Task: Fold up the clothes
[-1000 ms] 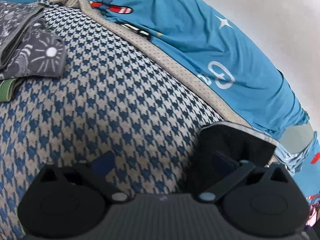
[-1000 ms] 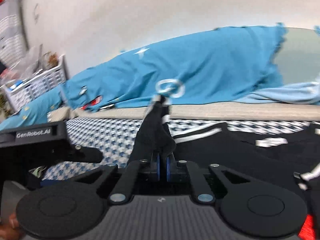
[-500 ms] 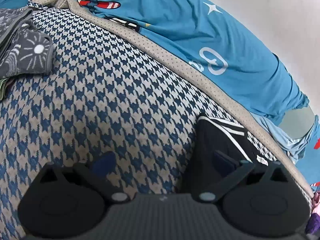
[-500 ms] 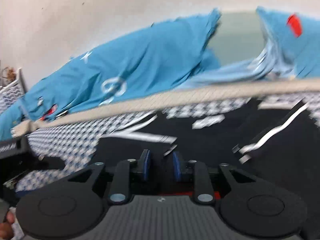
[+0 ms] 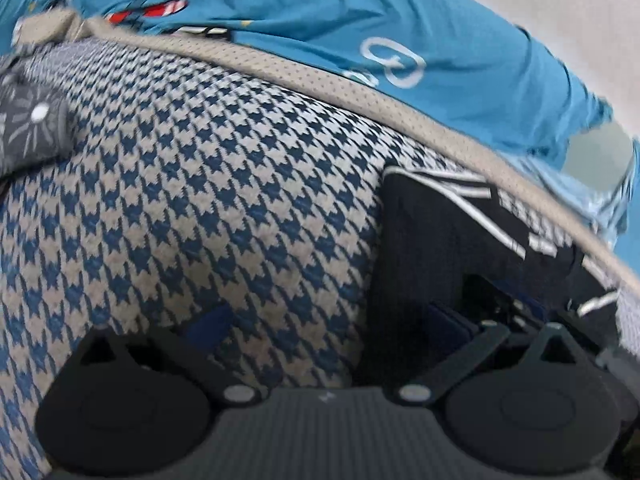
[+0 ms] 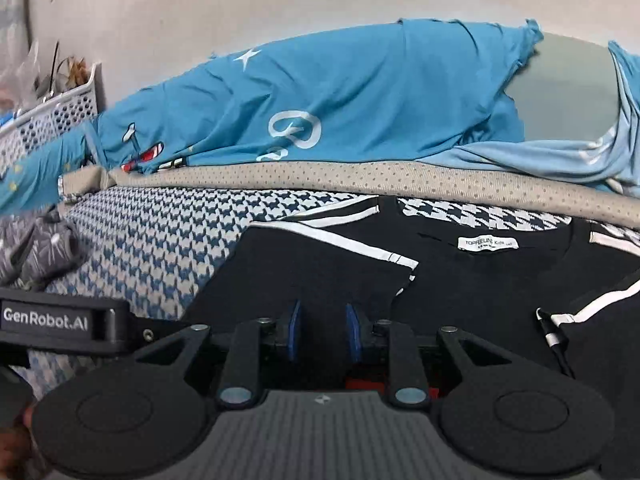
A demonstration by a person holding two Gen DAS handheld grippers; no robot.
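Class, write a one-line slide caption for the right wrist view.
Right gripper, jaws slightly open and empty, poised over a black white-striped garment spread on the houndstooth surface.

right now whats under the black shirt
The black shirt lies flat on the houndstooth cover, which shows along its left and top edges. A red patch peeks out near the gripper; the rest beneath is covered.

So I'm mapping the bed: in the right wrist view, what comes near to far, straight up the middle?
right gripper → black top → checked cover → beige edging → blue bedding → wall
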